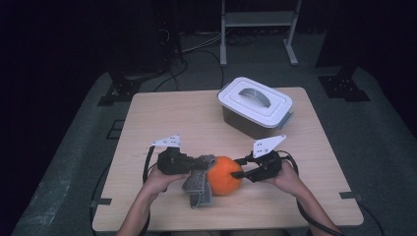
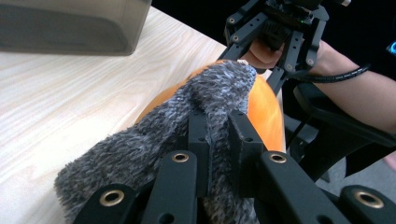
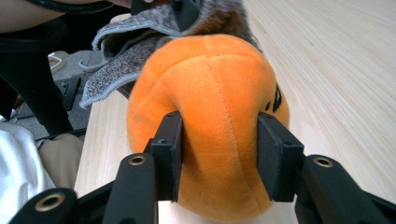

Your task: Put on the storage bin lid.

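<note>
An orange plush toy (image 1: 223, 175) lies near the front middle of the wooden table (image 1: 167, 113). My right gripper (image 1: 239, 170) comes in from its right and is shut on it; in the right gripper view the pads (image 3: 172, 140) dent the orange plush (image 3: 210, 79) on both sides. A grey knitted cloth (image 1: 199, 189) drapes over the toy's left side. My left gripper (image 1: 202, 163) is shut on that cloth, and the left gripper view has the grey fabric (image 2: 154, 135) pinched between its jaws, against the orange toy (image 2: 266, 107).
A grey box with a white handled lid (image 1: 254, 105) stands at the back right of the table. Cables trail from both grippers toward the front edge. A metal frame (image 1: 258, 19) stands on the floor beyond the table.
</note>
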### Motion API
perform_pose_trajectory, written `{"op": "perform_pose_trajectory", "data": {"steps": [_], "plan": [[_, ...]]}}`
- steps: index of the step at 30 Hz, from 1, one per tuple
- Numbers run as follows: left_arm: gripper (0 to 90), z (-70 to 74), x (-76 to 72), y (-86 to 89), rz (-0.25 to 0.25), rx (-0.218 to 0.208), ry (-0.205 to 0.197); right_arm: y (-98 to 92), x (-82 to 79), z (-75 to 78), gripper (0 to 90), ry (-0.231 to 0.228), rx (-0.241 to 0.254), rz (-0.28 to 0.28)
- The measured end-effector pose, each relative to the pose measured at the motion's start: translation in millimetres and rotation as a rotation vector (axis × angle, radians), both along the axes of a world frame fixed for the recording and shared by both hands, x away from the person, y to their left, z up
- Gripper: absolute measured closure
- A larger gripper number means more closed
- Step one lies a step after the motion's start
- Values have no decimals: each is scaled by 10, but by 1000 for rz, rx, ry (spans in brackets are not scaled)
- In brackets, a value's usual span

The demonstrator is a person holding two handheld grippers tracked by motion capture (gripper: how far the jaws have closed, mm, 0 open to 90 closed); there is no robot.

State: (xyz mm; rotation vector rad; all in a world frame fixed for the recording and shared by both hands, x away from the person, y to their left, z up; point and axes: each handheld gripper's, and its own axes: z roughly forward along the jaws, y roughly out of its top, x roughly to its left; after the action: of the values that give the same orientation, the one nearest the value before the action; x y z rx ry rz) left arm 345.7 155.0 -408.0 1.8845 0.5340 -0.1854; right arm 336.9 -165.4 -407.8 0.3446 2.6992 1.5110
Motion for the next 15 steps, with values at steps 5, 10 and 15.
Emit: {"op": "perform_pose_trajectory", "data": {"steps": [5,10,15], "plan": [[816,21,-27,-108,-3,-8,-6,-102,48,5,490,24,-10,-43],[816,23,-23,-131,40,-9,17,-128,-30,144,436,14,-64,-75],[816,41,-52,-199,28,-8,0,-34,-120,248,354,-17,-65,-77]]}}
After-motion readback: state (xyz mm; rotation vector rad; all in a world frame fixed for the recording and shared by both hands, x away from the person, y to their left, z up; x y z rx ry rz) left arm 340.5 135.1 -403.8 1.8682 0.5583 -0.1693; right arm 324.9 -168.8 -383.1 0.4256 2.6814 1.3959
